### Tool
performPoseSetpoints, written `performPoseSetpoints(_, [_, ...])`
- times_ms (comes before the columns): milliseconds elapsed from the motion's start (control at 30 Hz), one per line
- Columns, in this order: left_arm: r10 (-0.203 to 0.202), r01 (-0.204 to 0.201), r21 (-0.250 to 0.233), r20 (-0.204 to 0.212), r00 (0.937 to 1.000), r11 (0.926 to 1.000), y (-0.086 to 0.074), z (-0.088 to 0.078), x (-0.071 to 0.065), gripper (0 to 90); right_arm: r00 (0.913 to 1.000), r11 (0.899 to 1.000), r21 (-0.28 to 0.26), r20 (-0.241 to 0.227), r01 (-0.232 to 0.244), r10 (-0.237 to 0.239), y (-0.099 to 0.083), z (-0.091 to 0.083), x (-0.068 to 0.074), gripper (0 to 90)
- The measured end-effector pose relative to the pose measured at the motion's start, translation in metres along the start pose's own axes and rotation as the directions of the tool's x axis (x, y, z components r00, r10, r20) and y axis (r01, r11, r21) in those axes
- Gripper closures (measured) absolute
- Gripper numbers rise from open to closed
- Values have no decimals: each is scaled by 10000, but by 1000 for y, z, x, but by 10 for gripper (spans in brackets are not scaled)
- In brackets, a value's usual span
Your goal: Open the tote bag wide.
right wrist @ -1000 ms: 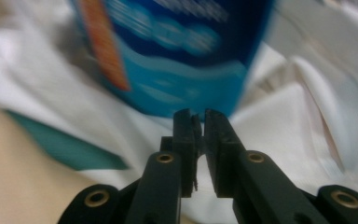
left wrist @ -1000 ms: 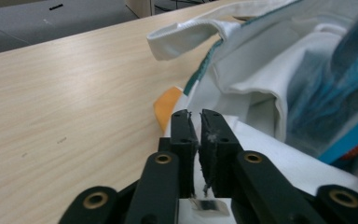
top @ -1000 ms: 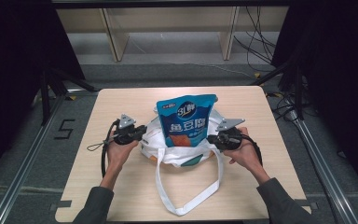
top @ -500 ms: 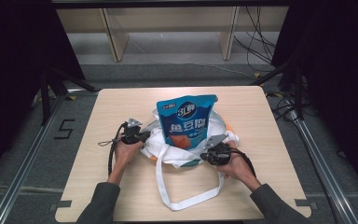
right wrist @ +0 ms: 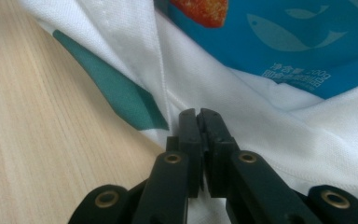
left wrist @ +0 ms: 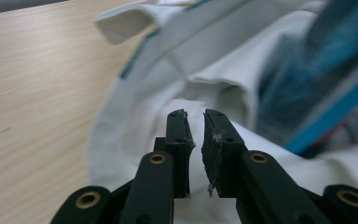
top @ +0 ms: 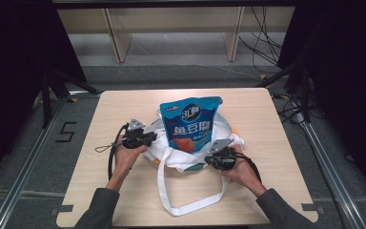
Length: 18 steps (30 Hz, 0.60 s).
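A white tote bag (top: 181,160) lies in the middle of the wooden table (top: 267,119), and a blue snack pouch (top: 190,126) stands in its mouth. My left gripper (top: 152,138) is at the bag's left rim. In the left gripper view (left wrist: 195,114) its jaws have just been opening and stand a narrow gap apart over the white cloth (left wrist: 214,79), with nothing between them. My right gripper (top: 210,160) sits at the bag's near right corner. Its jaws (right wrist: 198,112) are shut, tips against the cloth (right wrist: 242,102) below the pouch (right wrist: 284,42); whether a fold is pinched I cannot tell.
The bag's long white handle (top: 190,205) loops over the table toward the person. A green patch (right wrist: 121,93) marks the bag's side. Bare wood stretches left and right of the bag, and beyond the table stands a wooden shelf frame (top: 171,28).
The right gripper has come nearer the person and leftward, down to the bag's near corner. The left gripper has shifted a little right, up to the bag's rim.
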<state>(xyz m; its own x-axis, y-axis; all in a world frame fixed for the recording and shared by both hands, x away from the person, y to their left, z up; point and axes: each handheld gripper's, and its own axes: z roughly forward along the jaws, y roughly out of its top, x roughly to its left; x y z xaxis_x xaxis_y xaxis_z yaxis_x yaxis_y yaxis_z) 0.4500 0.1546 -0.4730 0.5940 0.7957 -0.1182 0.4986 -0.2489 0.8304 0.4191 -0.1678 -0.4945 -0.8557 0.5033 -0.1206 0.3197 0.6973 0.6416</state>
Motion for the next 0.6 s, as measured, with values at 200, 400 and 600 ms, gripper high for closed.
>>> performPoseSetpoints(200, [393,-485,735,1208,9919,9961,-18,-11,-18,840,10000,9999,110,-91,42,-41,-2,1,2,885])
performPoseSetpoints(400, [738,-941,1451,1392,9875,9849,-41,-1,-26,891,9999,9997,244,139,72,-75,-2,5,4,897])
performPoseSetpoints(600, [2020,-2133,1835,782,9763,9596,-44,1,-37,892,9997,9997,229,230,106,-111,-1,7,3,900])
